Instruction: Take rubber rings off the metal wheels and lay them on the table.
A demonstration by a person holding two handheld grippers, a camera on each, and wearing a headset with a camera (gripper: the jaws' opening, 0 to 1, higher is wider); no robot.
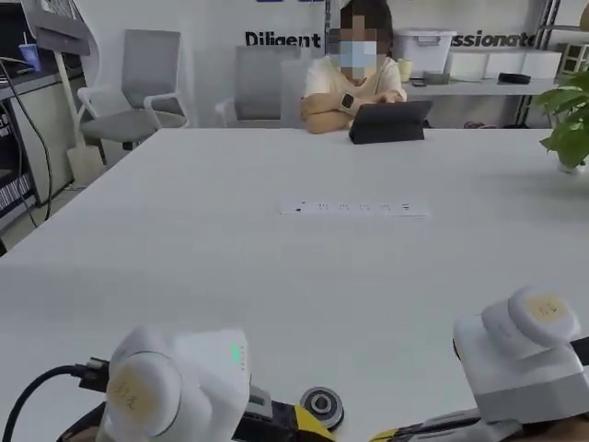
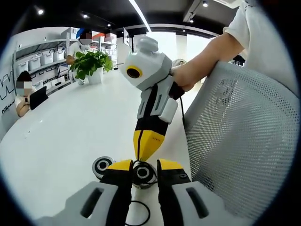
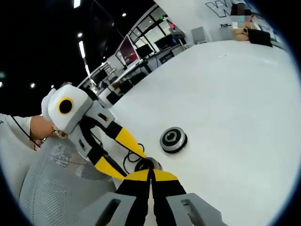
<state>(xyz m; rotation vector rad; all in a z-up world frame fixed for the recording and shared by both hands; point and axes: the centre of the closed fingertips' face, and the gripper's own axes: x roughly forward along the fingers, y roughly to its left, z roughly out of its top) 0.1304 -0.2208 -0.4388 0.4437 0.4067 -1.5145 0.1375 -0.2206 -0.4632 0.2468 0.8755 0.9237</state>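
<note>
My left gripper (image 2: 143, 167) is shut on a metal wheel (image 2: 143, 173) with a black rubber ring, holding it just above the white table (image 2: 70, 136). My right gripper (image 2: 142, 157) comes in from the far side, jaws shut, its yellow tip against that wheel's rim. In the right gripper view my right gripper (image 3: 150, 175) meets the held wheel (image 3: 149, 165) between the left gripper's (image 3: 135, 167) jaws. A second wheel (image 2: 102, 165) (image 3: 173, 140) (image 1: 322, 403) lies flat close by. One loose rubber ring (image 2: 141, 201) lies on the table under the left gripper.
A grey mesh chair back (image 2: 240, 136) stands close behind the grippers at the table's near edge. A power strip (image 1: 354, 208) is set in the table's middle. A person with a tablet (image 1: 388, 122) sits at the far side. A potted plant (image 1: 569, 120) stands far right.
</note>
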